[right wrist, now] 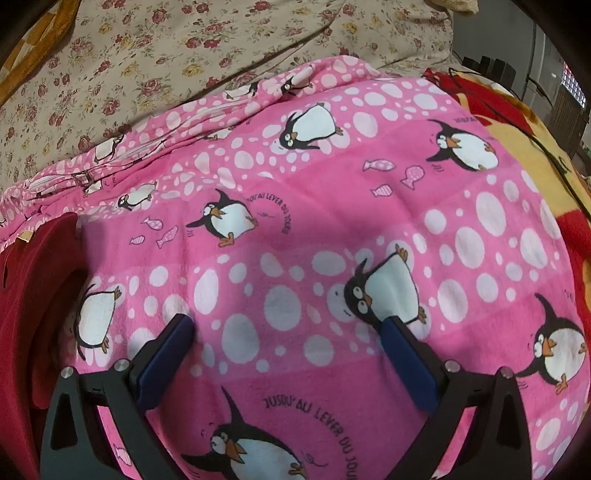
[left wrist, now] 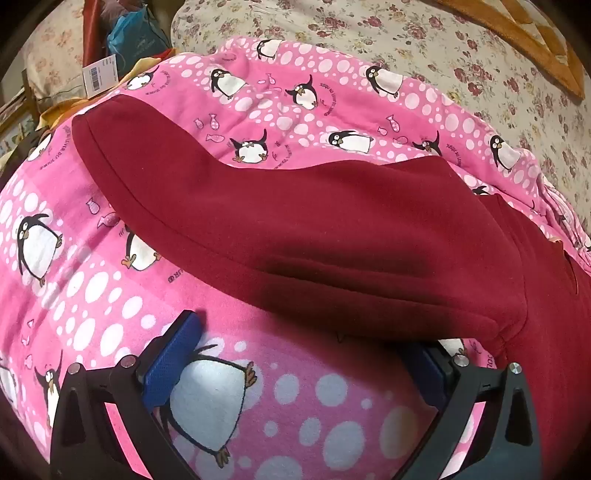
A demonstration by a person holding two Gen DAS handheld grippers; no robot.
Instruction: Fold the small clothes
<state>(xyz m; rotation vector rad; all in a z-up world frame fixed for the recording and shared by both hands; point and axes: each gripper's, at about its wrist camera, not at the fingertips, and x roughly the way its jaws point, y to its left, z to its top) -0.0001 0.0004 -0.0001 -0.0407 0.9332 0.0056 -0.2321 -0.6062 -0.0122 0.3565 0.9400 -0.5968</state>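
A dark red garment (left wrist: 314, 236) lies across a pink penguin-print blanket (left wrist: 92, 288), folded into a long band running from upper left to lower right. My left gripper (left wrist: 306, 343) is open just in front of its near edge; the right blue pad is partly hidden under the red fabric. In the right wrist view the red garment (right wrist: 33, 295) shows only at the left edge. My right gripper (right wrist: 288, 325) is open and empty over the pink blanket (right wrist: 332, 206), to the right of the garment.
A floral bedsheet (left wrist: 443, 44) lies beyond the blanket. A blue bag with a tag (left wrist: 136, 33) sits at the far left. A red and yellow blanket (right wrist: 517, 122) lies at the right, with dark furniture (right wrist: 569, 107) past it.
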